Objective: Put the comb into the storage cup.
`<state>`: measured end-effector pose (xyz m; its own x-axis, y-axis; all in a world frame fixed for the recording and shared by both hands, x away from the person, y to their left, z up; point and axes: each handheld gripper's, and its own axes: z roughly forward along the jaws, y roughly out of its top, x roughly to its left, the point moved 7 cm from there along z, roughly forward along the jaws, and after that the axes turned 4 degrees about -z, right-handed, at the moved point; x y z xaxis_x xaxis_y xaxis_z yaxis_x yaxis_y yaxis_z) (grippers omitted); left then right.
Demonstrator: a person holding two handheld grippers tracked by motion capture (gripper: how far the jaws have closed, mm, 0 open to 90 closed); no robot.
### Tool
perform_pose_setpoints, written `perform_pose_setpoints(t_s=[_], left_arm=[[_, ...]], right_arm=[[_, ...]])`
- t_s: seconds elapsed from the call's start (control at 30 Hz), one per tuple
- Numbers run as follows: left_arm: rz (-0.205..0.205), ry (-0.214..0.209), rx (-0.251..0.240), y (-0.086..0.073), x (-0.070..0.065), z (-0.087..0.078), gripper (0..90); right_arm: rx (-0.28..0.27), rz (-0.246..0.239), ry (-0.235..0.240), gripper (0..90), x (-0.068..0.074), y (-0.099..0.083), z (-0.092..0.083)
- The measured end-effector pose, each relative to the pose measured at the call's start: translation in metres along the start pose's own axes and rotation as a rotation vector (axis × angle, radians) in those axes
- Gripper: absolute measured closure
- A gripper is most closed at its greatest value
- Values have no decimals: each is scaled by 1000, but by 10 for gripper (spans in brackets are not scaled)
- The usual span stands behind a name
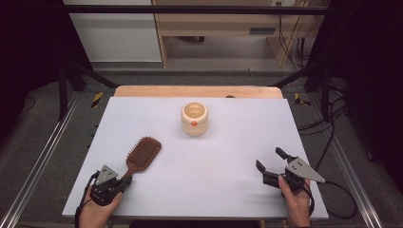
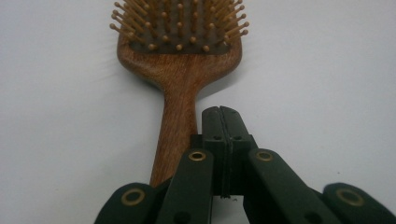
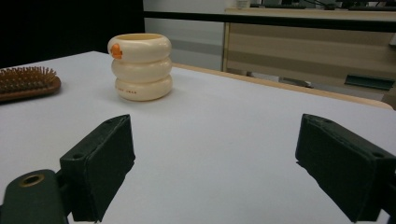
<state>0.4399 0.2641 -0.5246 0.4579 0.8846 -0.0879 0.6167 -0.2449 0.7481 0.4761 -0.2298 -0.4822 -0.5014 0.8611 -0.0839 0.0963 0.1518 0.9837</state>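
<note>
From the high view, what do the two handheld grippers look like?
Both are black two-jaw units. The left gripper and right gripper each carry a grey three-cornered plate on top and trail a black cable. The jaw arms show brass-ringed pivot holes.

no legible text, cup (image 3: 140, 66) print unreadable

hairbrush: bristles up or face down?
Bristles up. The hairbrush lies flat on the table, pins pointing upward in the left gripper view, wooden back down.
</note>
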Motion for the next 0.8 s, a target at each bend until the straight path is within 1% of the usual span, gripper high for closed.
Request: perform_pose_setpoints(t_s=[0.03,0.2,0.27,0.4,0.53,0.7,0.73,0.8], left_arm=[[1,12,1,0,2,0,900],[2,17,-4,-1,7,-2,900],[-2,20,-11,-1,10,-3,900],[-7,25,-9,-2,14,-4,900],[-4,17,-14,-2,14,-4,900],[31,-1,-42,4,8,-8,900],[45,4,-47,7,8,-10,900],[73,25,-46,12,8,-13,900]], right_arm=[[0,0,0,114,0,0,0],[-1,0,1,114,0,0,0],[-1,1,2,113,0,0,0],[-2,1,4,113,0,0,0],[-1,2,5,113,1,0,0],[-1,2,6,112,1,0,1],[-8,14,4,112,-1,1,1],[-11,19,5,112,-1,1,0]])
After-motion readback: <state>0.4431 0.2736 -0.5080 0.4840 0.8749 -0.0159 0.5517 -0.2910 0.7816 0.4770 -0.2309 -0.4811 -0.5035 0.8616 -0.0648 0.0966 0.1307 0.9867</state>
